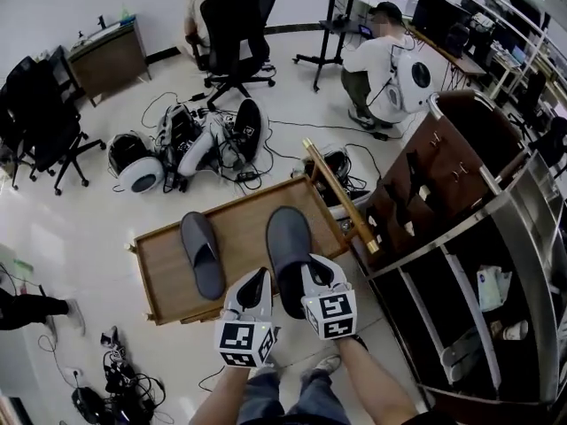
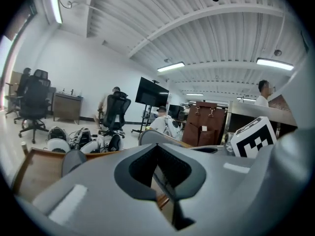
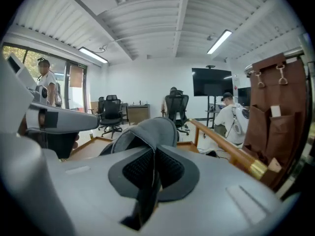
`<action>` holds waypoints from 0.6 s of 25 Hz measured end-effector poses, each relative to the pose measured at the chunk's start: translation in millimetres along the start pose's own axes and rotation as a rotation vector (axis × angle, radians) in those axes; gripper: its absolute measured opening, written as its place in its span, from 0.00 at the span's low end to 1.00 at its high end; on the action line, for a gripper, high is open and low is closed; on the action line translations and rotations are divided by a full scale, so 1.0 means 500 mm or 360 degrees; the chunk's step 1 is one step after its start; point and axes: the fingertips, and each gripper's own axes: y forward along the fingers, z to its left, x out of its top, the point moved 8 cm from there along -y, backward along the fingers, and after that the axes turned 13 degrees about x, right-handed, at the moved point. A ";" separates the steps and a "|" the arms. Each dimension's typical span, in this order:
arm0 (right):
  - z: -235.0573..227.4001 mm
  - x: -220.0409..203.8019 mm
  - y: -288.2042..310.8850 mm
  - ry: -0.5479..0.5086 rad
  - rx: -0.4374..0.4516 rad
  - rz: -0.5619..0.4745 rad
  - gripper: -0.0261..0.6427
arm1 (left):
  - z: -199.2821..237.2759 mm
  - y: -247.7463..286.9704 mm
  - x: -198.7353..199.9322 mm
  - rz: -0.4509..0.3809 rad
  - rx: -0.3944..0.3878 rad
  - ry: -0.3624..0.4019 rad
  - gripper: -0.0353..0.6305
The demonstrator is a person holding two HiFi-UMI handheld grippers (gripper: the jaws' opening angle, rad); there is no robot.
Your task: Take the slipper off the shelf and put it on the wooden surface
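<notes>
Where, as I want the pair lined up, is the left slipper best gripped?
Probably the thin heel edge of the left slipper, coming from the near side: it lies flat on the wooden surface, open heel end nearest, covered toe pointing away.

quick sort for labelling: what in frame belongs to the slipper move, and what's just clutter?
Job:
- grey slipper, gripped by the right tool
- left tool alongside, holding nothing
- wooden surface
- shelf
- second slipper, already lying on the wood

Clutter:
- office chair
- white gear and cables on the floor
- brown hanging organiser
- seated person
- cabinet
</notes>
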 end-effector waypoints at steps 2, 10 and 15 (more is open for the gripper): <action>0.025 -0.003 0.059 -0.0013 0.0069 0.0035 0.04 | 0.054 -0.004 0.001 -0.0001 0.0071 -0.0016 0.05; 0.090 -0.023 0.259 -0.0027 0.0225 0.0175 0.04 | 0.215 -0.020 0.001 0.0012 0.0258 -0.0027 0.05; 0.090 -0.056 0.345 0.0028 0.0224 0.0247 0.04 | 0.268 -0.011 -0.010 0.0029 0.0282 -0.0028 0.05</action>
